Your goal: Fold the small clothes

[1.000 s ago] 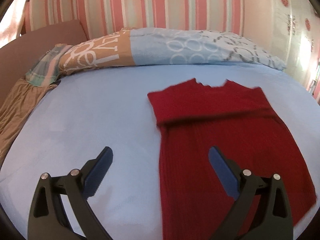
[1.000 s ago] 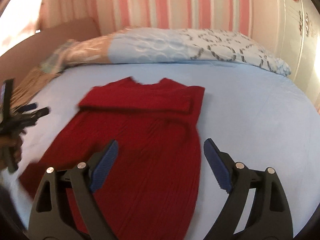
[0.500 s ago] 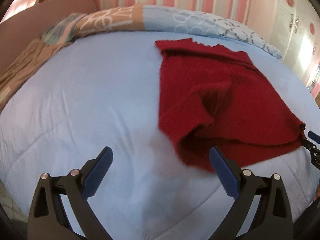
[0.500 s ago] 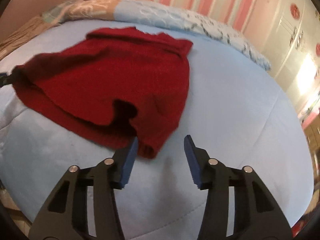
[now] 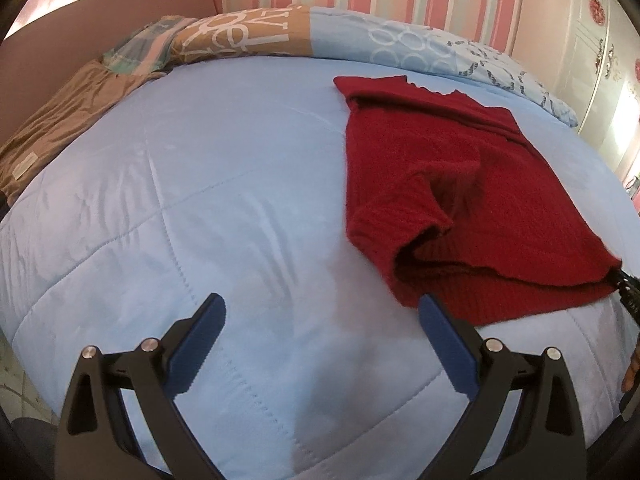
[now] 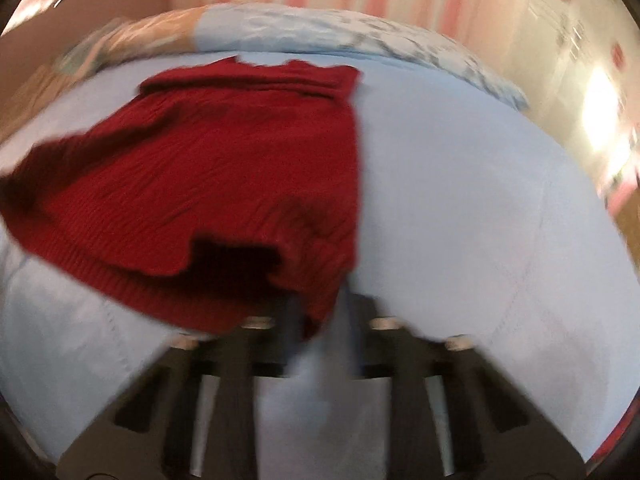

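Right claw (image 6: 320, 328), apart half a second ago, now clamps the red sweater (image 6: 208, 184) hem corner. Left claw (image 5: 320, 344) stays wide apart above the blue bed quilt (image 5: 180, 200).

The red garment (image 5: 460, 184) is a thick knit cloth with a ribbed, slightly fuzzy, matt surface. The light blue quilt (image 5: 200, 208) under it is smooth, soft cloth with stitched seams and a faint sheen. The pillow (image 5: 360, 36) is printed woven cloth, matt. The brown fabric (image 5: 52, 128) at the bed's edge looks thin and satiny. The left gripper (image 5: 320, 344) is matt black plastic with ridged blue pads (image 5: 200, 344) and shiny metal screws (image 5: 150, 345).
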Demonstrator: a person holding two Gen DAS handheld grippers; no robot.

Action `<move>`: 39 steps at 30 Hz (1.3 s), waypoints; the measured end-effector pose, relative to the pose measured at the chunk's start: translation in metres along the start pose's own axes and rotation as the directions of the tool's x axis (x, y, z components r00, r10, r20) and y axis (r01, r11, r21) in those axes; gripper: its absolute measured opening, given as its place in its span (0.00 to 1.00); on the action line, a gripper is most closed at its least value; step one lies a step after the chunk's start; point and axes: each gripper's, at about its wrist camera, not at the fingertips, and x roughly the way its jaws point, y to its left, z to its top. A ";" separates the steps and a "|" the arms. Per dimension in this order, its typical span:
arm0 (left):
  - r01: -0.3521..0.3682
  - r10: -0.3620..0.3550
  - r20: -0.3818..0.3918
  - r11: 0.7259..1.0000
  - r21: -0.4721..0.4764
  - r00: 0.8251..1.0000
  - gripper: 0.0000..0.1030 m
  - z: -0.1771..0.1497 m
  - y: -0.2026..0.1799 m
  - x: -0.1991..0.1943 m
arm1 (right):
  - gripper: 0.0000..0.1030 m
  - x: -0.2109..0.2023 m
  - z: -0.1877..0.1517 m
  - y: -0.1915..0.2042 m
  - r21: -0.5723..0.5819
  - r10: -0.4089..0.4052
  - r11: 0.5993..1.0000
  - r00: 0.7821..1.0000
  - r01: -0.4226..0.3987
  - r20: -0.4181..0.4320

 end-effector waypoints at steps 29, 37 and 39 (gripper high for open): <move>0.004 -0.026 0.100 0.977 0.211 0.995 0.93 0.027 -0.043 0.034 | 0.02 -0.020 -0.016 -0.058 0.269 0.140 0.952 0.989 -0.146 0.042; 0.041 -0.055 0.069 0.981 0.192 0.996 0.75 0.020 -0.034 0.036 | 0.46 -0.026 -0.013 -0.034 0.067 0.016 0.998 0.997 -0.021 0.071; 0.046 -0.058 0.060 0.981 0.189 0.997 0.75 0.018 -0.034 0.038 | 0.50 -0.027 -0.011 -0.027 0.022 0.009 1.000 0.996 -0.011 0.086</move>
